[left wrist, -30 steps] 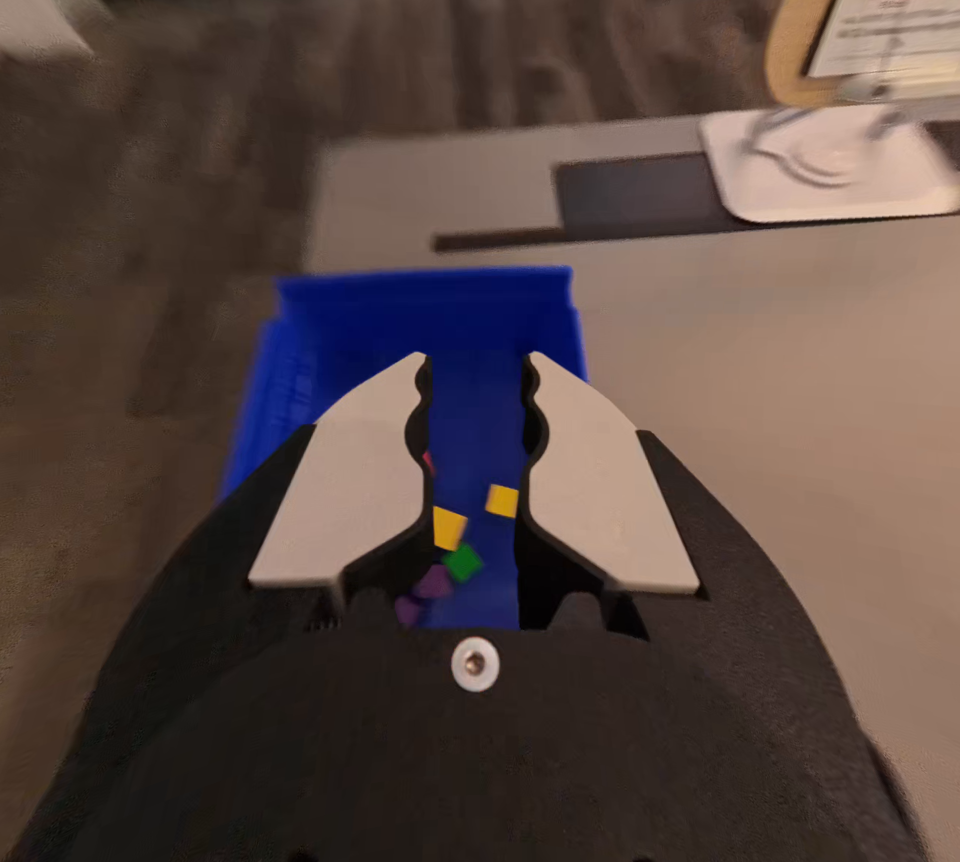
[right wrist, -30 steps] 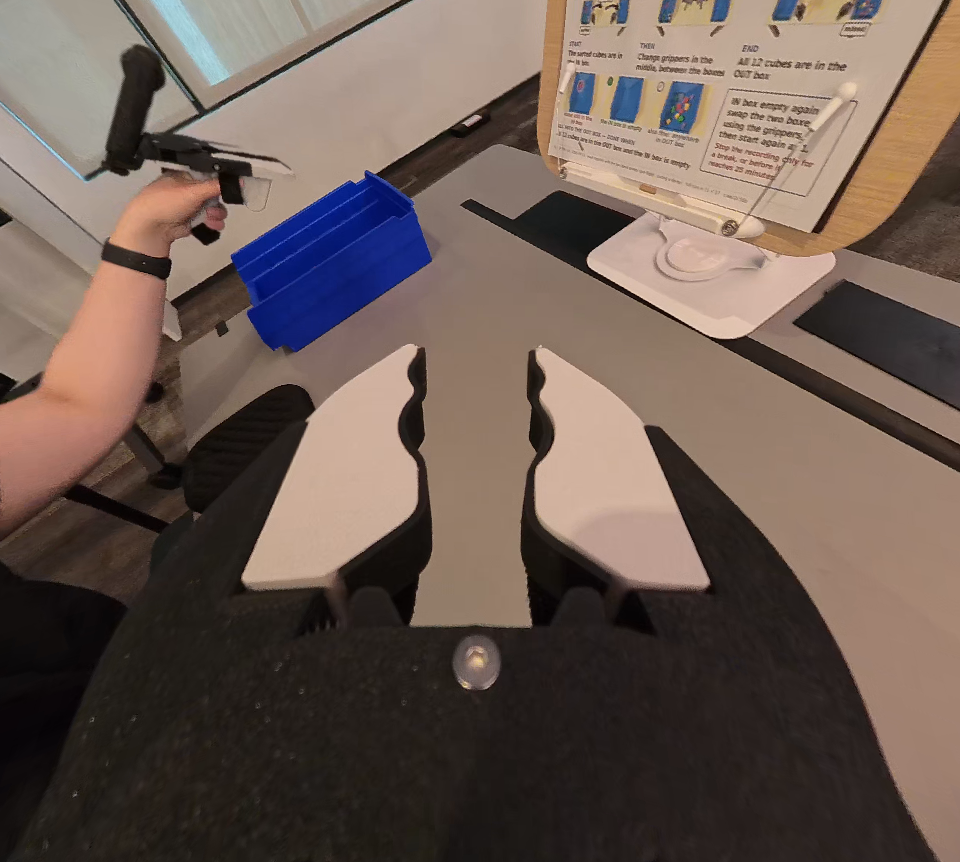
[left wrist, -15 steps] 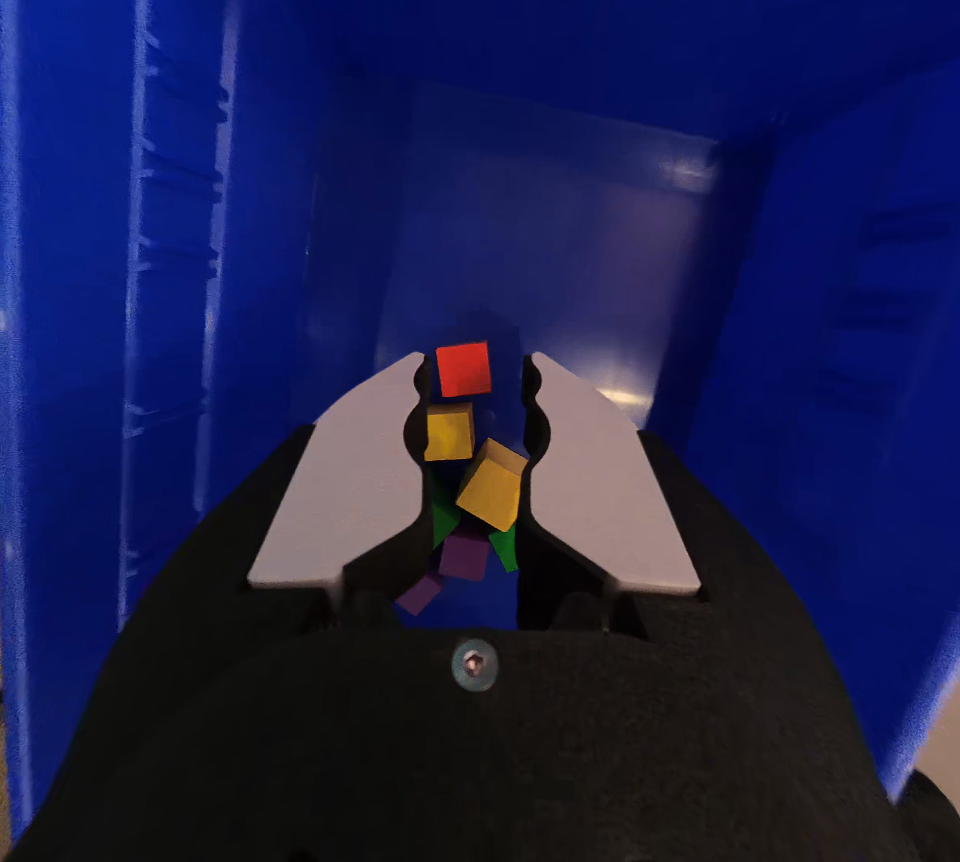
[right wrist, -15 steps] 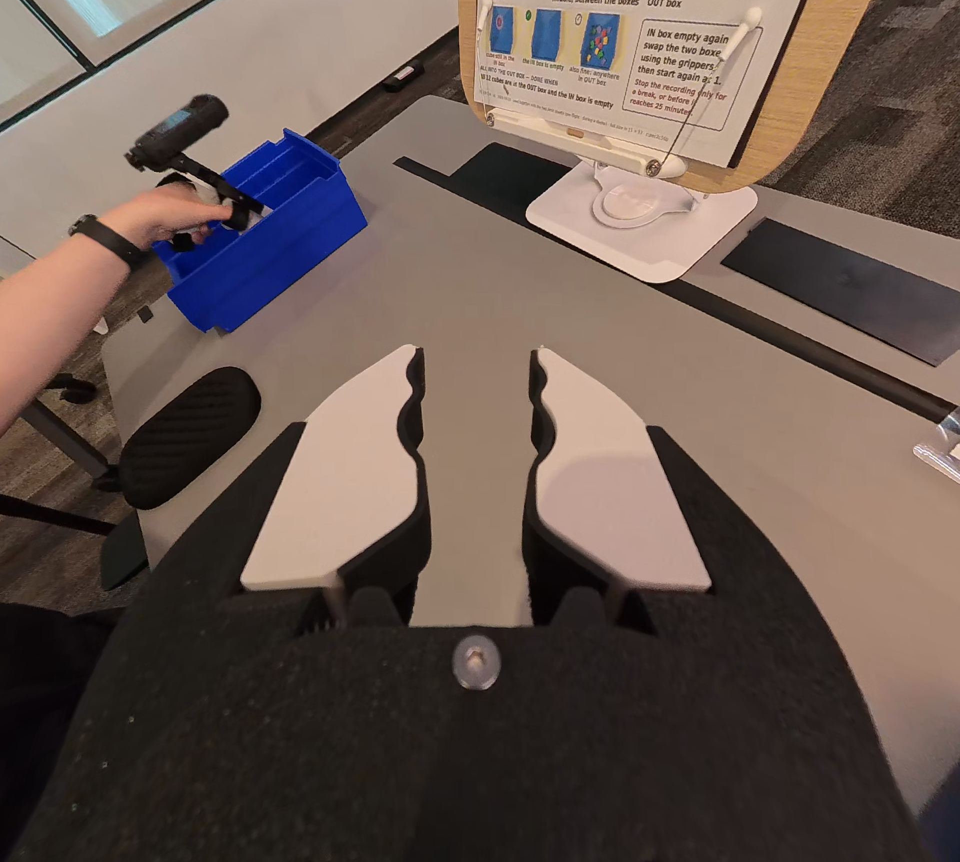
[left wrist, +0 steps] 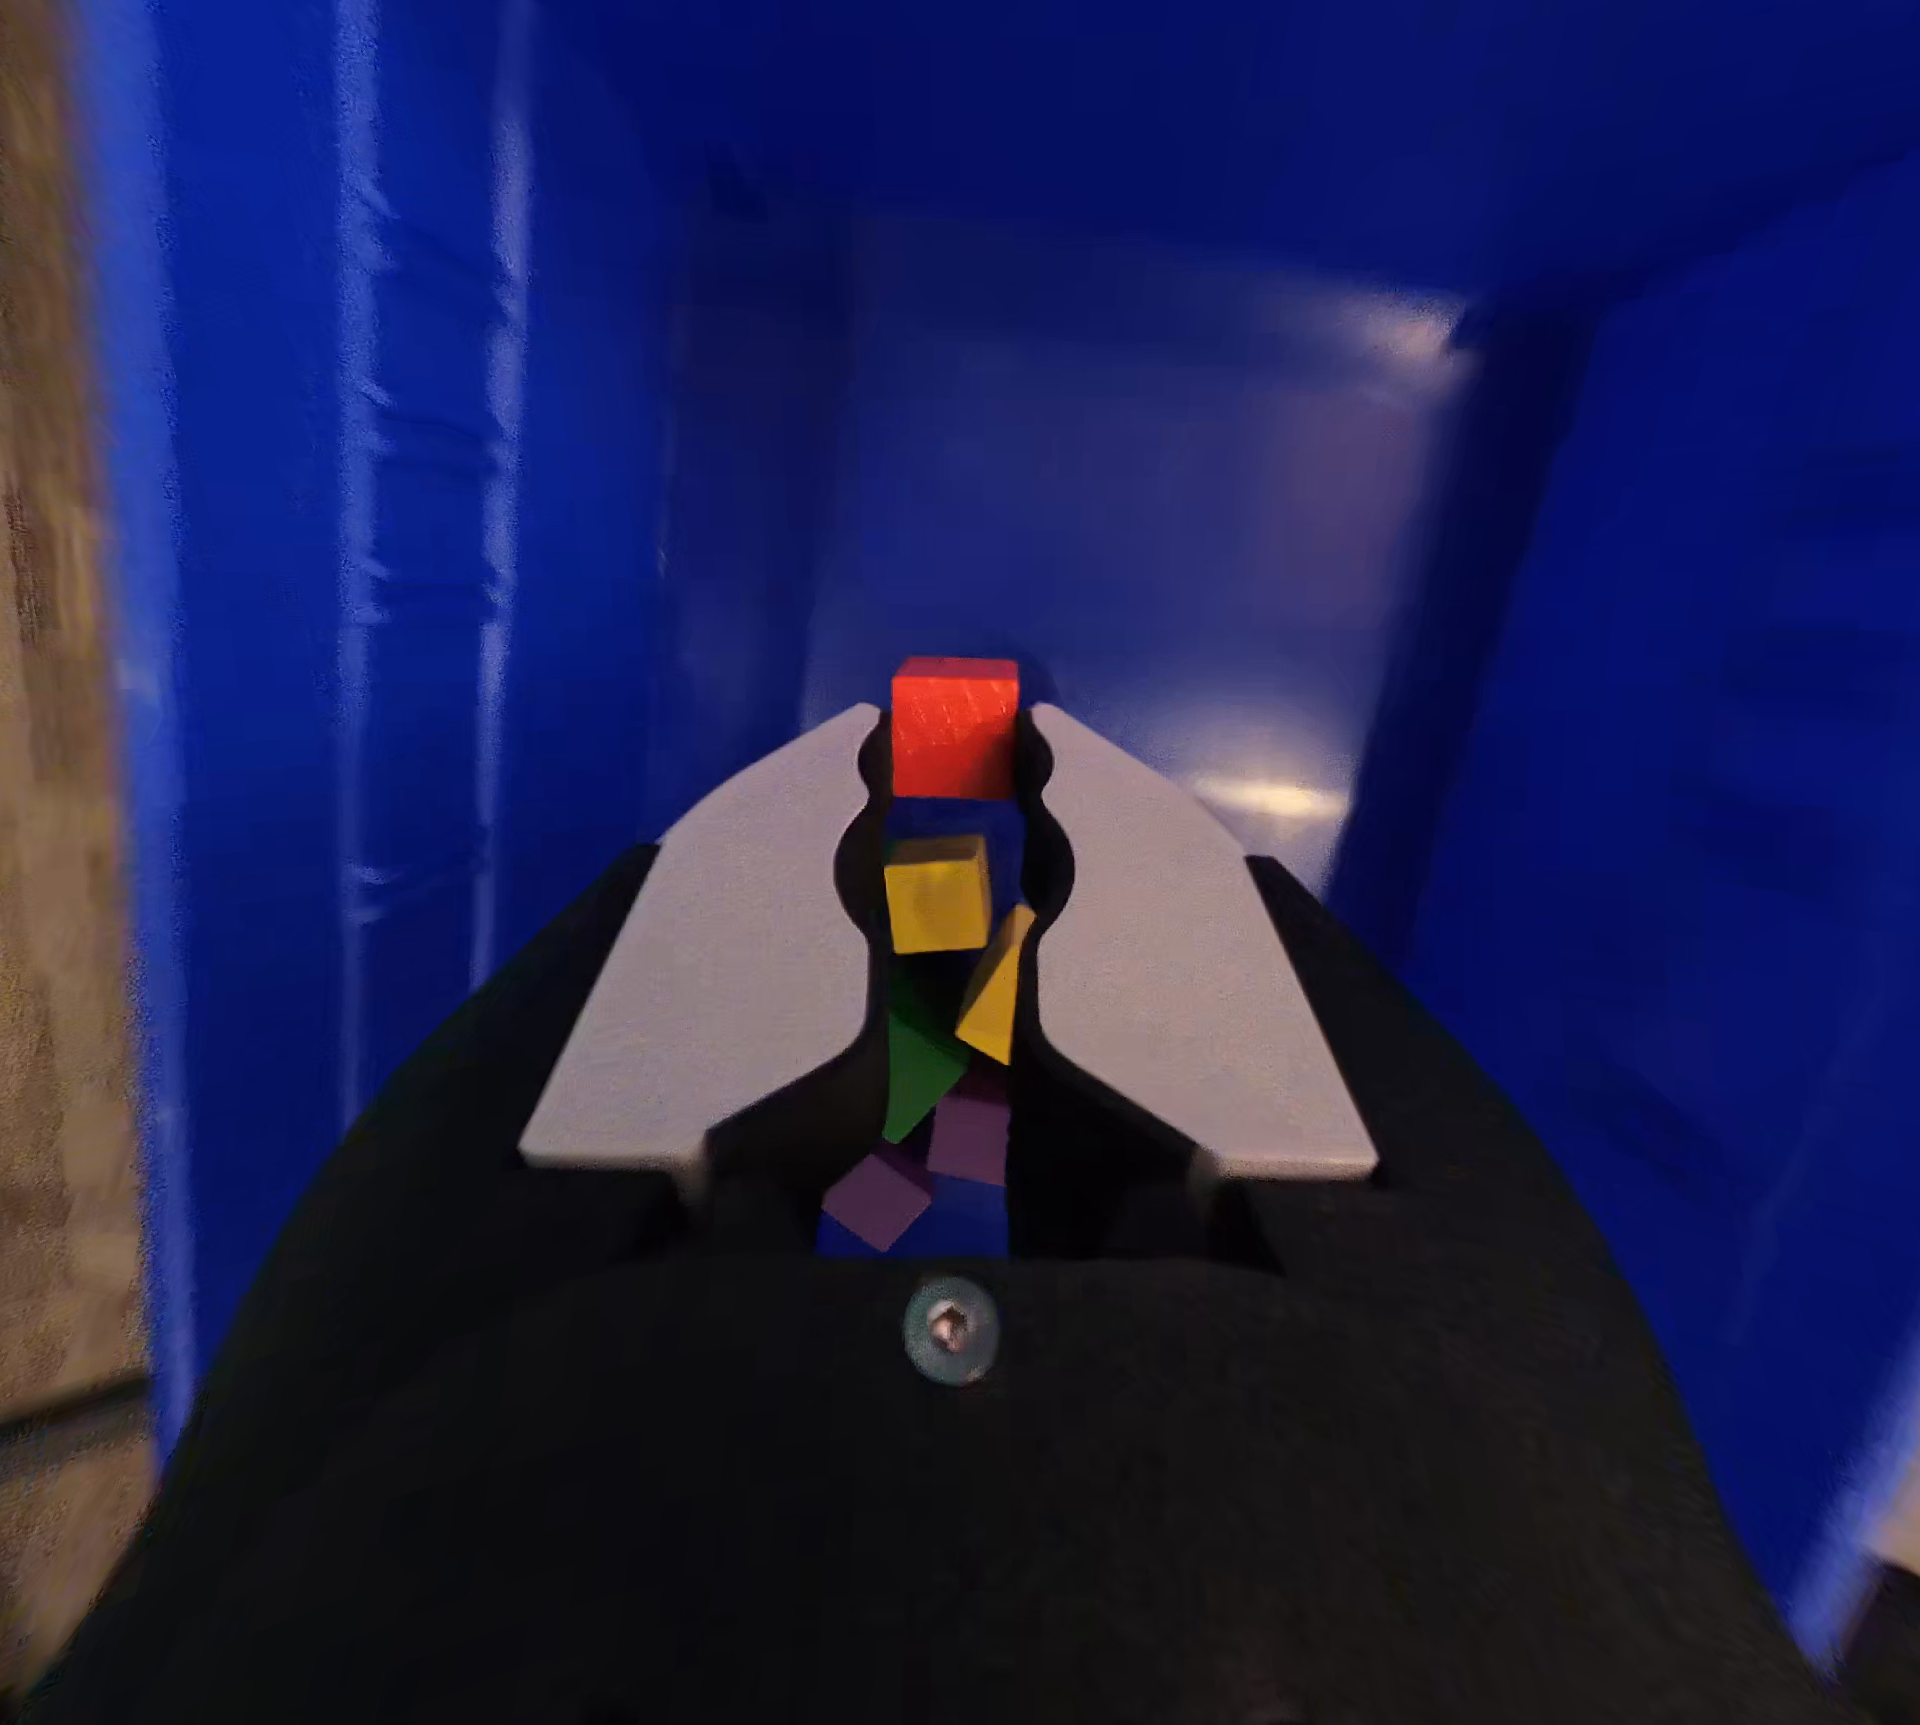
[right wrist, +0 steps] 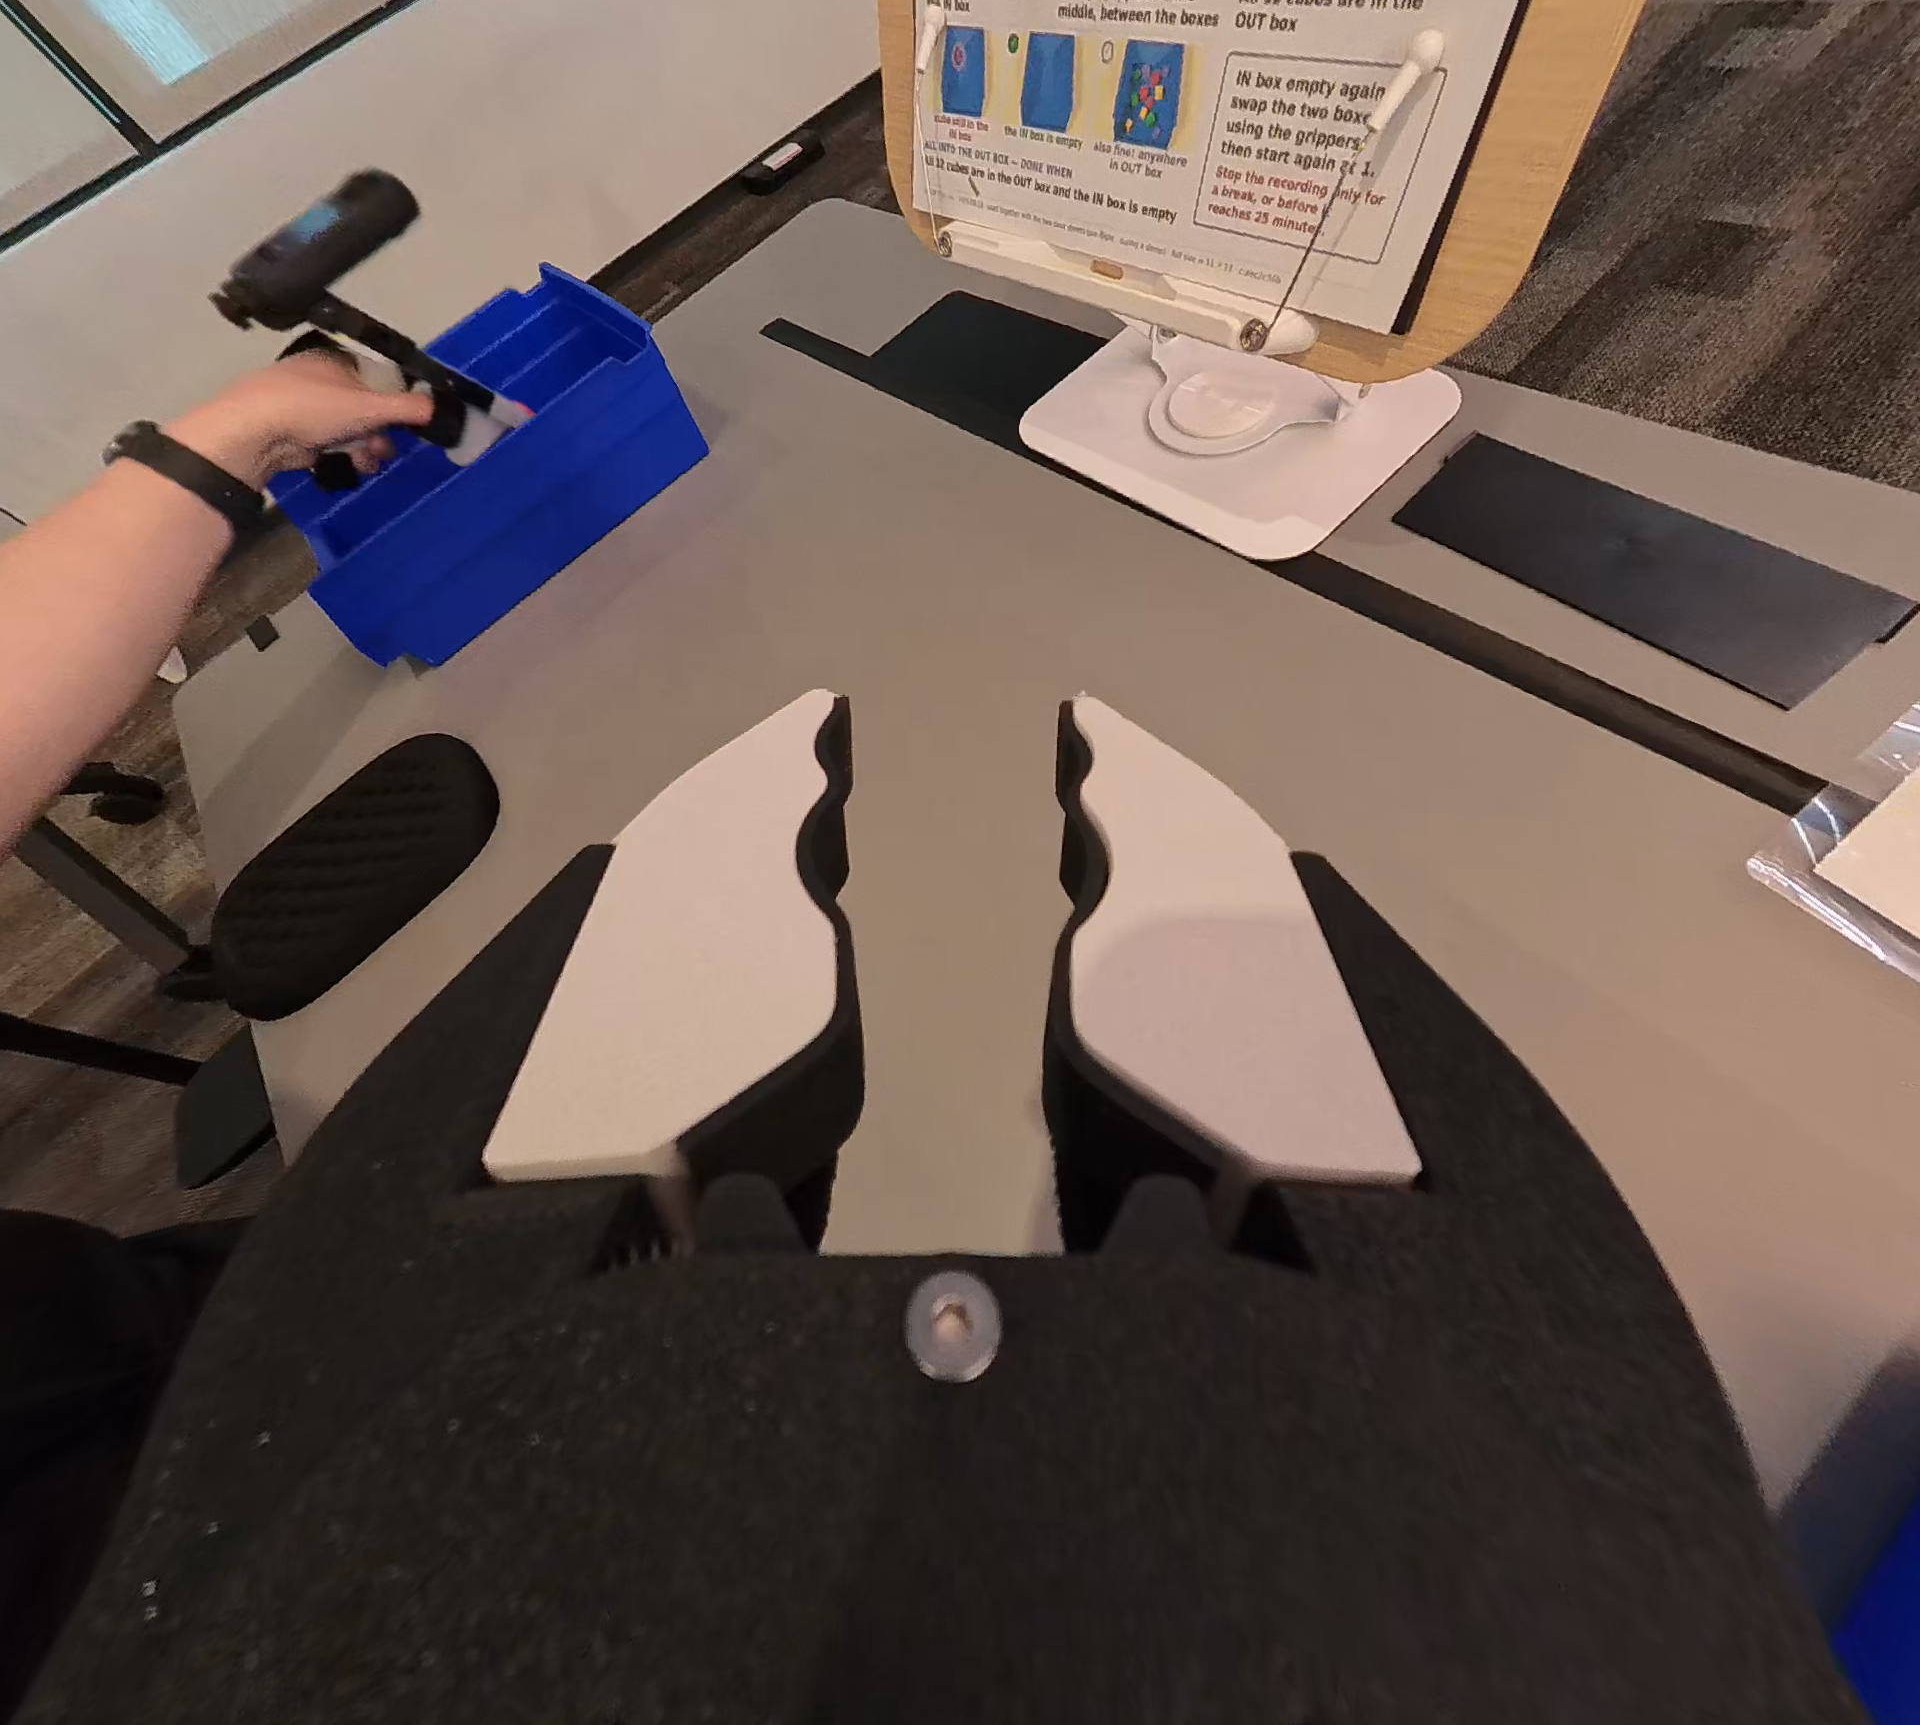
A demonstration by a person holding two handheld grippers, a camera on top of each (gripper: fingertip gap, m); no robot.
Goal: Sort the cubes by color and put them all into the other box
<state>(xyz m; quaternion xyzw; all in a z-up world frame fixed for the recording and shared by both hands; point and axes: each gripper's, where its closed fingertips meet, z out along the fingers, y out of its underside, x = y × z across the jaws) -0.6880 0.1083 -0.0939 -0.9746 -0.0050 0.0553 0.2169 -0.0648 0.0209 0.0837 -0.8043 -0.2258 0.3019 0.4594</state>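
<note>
1. Left gripper is down inside the blue box, fingertips pinched on the red cube.
2. Behind it on the box floor: two yellow cubes, something green, probably a cube, and purple ones.
3. Right gripper hangs over the grey table, jaws spread, nothing between them.
4. The instruction sheet on its stand has printed text and pictures; no brand marks anywhere.
</note>
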